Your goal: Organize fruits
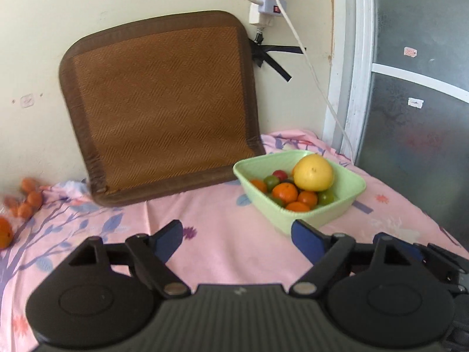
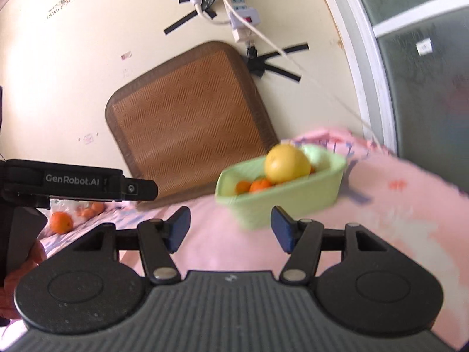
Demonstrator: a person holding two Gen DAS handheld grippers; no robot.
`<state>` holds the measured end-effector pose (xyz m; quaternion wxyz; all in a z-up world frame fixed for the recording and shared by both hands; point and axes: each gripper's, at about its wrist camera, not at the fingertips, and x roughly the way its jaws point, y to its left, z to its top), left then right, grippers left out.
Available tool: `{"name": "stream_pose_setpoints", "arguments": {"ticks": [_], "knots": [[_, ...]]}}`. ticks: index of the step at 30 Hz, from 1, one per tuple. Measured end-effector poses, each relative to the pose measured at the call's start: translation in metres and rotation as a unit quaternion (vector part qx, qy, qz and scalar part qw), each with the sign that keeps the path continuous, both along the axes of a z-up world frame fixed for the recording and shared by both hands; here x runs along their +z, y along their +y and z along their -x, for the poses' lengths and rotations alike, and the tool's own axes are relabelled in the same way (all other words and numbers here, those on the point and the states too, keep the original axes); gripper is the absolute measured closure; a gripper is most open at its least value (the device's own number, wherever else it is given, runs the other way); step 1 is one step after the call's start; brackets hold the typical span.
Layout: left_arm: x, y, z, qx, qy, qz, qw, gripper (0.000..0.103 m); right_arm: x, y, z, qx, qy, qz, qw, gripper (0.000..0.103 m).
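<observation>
- On the pink floral sheet [image 1: 222, 252], toward the right, sits the pale green bowl [image 1: 346, 202] — already loaded, so my read is that it's the collecting point for the fruit.
- Riding highest in it is the big yellow citrus [image 1: 313, 172], smooth and round; around it are small oranges [image 1: 284, 191], a couple of green fruits [image 1: 326, 197] and one dark red one [image 1: 280, 174], packed close and touching.
- Left gripper [image 1: 237, 242]: blue pads spread wide, nothing between them, hovering just short of the bowl's near corner.
- Right gripper [image 2: 230, 228]: jaws released too, empty, aimed at the bowl's near wall [image 2: 281, 202] — this view is smeared, so fine detail is lost.
- Far left, well apart from the bowl, loose oranges [image 1: 29, 198] lie by the wall, some seemingly in clear plastic; one more orange [image 2: 61, 222] sits alone on the sheet. Judging by that split, these are what remains to be gathered.
- Leaning against the cream wall, the brown woven mat [image 1: 161, 108] — coarse weave, darker cloth border, rounded corners — stands tilted behind everything, out of the working area.
- Bowl looks like rigid moulded plastic with sloped sides; the sheet is soft and rumpled, so round fruit could roll on it.
- Power strip and white cable [image 1: 296, 32] hang taped on the wall above.
</observation>
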<state>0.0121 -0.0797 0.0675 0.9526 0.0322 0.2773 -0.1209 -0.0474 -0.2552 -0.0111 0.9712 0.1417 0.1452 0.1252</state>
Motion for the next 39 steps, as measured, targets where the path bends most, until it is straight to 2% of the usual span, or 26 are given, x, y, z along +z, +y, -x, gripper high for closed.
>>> {"name": "stream_pose_setpoints", "arguments": {"ticks": [6, 9, 10, 18, 25, 39], "knots": [[-0.014, 0.025, 0.046, 0.034, 0.008, 0.019, 0.9992, 0.015, -0.013, 0.018, 0.029, 0.009, 0.043, -0.025, 0.999, 0.039], [-0.020, 0.033, 0.065, 0.046, 0.005, 0.020, 0.9987, 0.002, -0.014, 0.020, 0.043, 0.005, 0.049, -0.031, 0.998, 0.039], [-0.022, 0.034, 0.070, 0.049, 0.005, 0.019, 0.9986, 0.000, -0.014, 0.020, 0.047, 0.002, 0.048, -0.034, 0.998, 0.039], [-0.030, 0.043, 0.094, 0.076, 0.009, 0.004, 0.9970, 0.000, -0.012, 0.017, 0.066, -0.025, 0.056, -0.066, 0.996, 0.039], [-0.027, 0.043, 0.103, 0.098, -0.010, -0.044, 0.9942, 0.000, -0.011, 0.019, 0.070, -0.035, 0.061, -0.077, 0.995, 0.039], [-0.029, 0.052, 0.105, 0.123, -0.013, -0.051, 0.9910, 0.000, -0.010, 0.018, 0.070, -0.041, 0.062, -0.082, 0.994, 0.039]]}}
